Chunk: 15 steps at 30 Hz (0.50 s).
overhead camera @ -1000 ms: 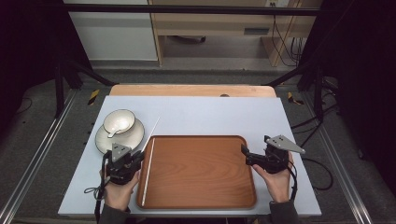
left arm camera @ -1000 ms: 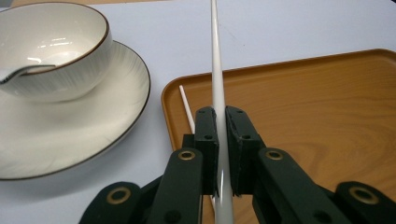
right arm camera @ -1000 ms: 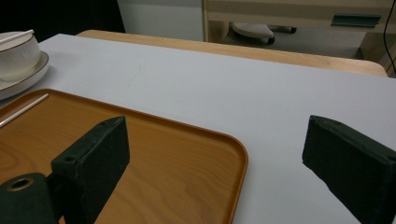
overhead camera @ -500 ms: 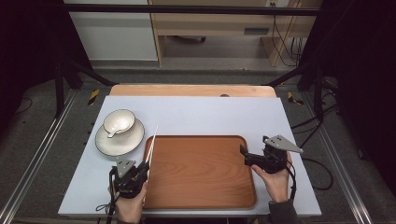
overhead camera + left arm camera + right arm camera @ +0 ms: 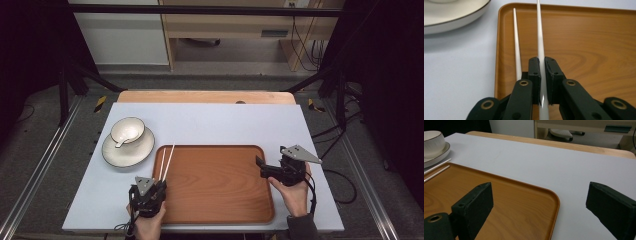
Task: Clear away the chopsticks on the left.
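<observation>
Two white chopsticks (image 5: 167,159) lie along the left side of the wooden tray (image 5: 215,185), tips pointing away from me. My left gripper (image 5: 158,187) is at the tray's near left corner, shut on one chopstick (image 5: 539,32) in the left gripper view. The second chopstick (image 5: 516,40) runs just outside its left jaw. My right gripper (image 5: 261,169) rests at the tray's right edge, jaws wide open with nothing between them. In the right gripper view it (image 5: 539,195) straddles the tray's (image 5: 506,205) far right corner.
A white bowl (image 5: 127,131) with a spoon in it stands on a white plate (image 5: 120,152), left of the tray's far corner. The light blue mat (image 5: 225,125) spreads behind the tray. A wooden table edge (image 5: 205,97) runs along the far side.
My left gripper has drawn back toward the near edge and slightly right, pulling the chopsticks with it along the tray's left side. The right gripper has stayed in place.
</observation>
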Each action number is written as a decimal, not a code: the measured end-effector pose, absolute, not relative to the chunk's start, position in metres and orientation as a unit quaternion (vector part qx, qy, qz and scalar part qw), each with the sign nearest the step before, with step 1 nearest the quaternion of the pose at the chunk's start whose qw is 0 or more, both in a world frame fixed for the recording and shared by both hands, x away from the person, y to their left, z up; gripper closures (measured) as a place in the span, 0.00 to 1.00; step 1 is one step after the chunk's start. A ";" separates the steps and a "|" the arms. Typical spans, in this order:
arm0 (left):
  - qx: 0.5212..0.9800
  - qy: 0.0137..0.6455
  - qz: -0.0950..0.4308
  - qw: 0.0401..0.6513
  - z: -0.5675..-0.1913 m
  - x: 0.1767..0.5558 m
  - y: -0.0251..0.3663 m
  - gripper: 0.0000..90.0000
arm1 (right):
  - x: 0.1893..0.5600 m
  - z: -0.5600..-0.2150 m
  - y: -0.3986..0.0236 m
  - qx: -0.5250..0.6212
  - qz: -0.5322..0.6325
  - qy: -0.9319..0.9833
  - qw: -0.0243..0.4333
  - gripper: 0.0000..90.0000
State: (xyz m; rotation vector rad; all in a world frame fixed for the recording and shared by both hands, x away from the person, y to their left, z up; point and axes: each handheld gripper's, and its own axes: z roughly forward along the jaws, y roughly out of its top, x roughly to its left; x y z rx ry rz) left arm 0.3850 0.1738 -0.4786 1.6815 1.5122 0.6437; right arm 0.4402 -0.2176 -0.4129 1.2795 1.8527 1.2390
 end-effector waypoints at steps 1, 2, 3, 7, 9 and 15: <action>0.662 0.594 0.251 0.382 -0.480 0.385 0.174 0.93 | 0.440 -0.413 -0.217 0.478 0.462 0.692 0.281 0.08; 0.661 0.596 0.251 0.381 -0.481 0.386 0.174 0.93 | 0.440 -0.413 -0.217 0.477 0.462 0.692 0.282 0.08; 0.663 0.596 0.249 0.378 -0.481 0.386 0.174 0.93 | 0.440 -0.413 -0.217 0.478 0.462 0.692 0.282 0.08; 0.664 0.600 0.248 0.372 -0.484 0.388 0.173 0.93 | 0.440 -0.413 -0.217 0.478 0.463 0.692 0.281 0.08; 0.665 0.601 0.249 0.368 -0.484 0.388 0.173 0.93 | 0.440 -0.413 -0.217 0.478 0.462 0.692 0.282 0.08; 0.667 0.601 0.247 0.364 -0.484 0.389 0.172 0.93 | 0.440 -0.413 -0.218 0.478 0.462 0.692 0.282 0.08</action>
